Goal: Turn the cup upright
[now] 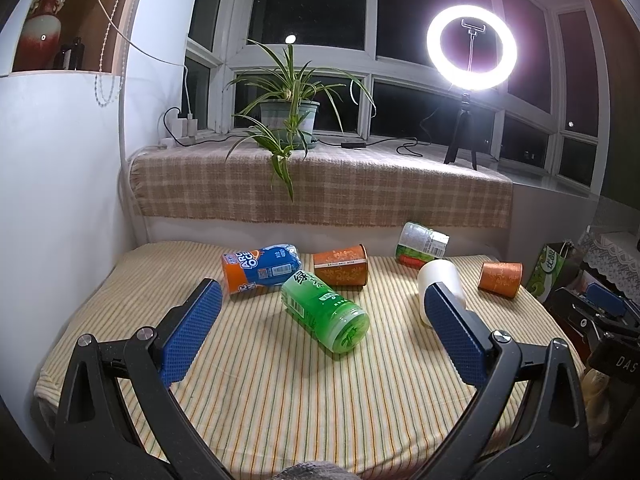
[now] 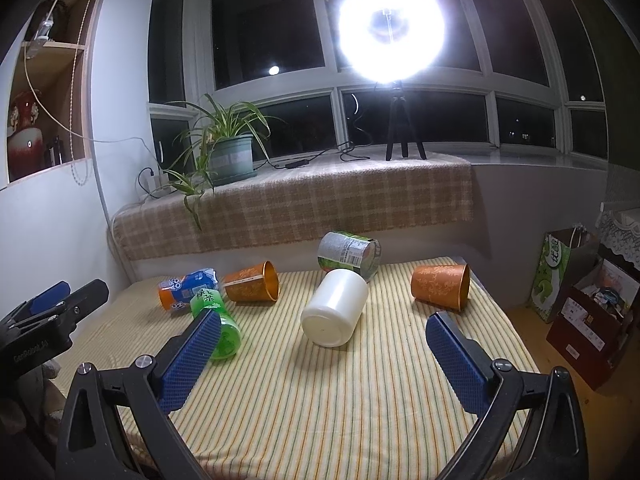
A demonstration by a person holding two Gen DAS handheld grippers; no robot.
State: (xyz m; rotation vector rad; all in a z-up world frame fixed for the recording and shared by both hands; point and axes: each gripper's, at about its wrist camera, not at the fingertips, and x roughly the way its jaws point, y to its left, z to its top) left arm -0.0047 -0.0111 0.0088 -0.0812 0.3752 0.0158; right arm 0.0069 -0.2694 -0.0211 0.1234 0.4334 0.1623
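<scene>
Cups on striped table (image 2: 320,400), all lying on their sides.
White cup (image 2: 335,307) mid-table, base toward near-left, mouth far-right; left gripper (image 1: 322,338) and right gripper (image 2: 323,354) both spread, holding nothing.

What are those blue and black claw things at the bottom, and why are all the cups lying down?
Those claws are hand-held grabbers. A person holds one in each hand, and each carries a little camera looking out between its two blue fingers. One picture comes from the left gripper, the other from the right gripper. Both are open and hold nothing.

In front of them is a table with a striped cloth. On it six things lie tipped on their sides: a white cup, two orange cups, a green cup, a blue and orange one, and one with a paper label at the back. The job is to stand a cup up. Behind shines a ring lamp beside a potted plant.
</scene>
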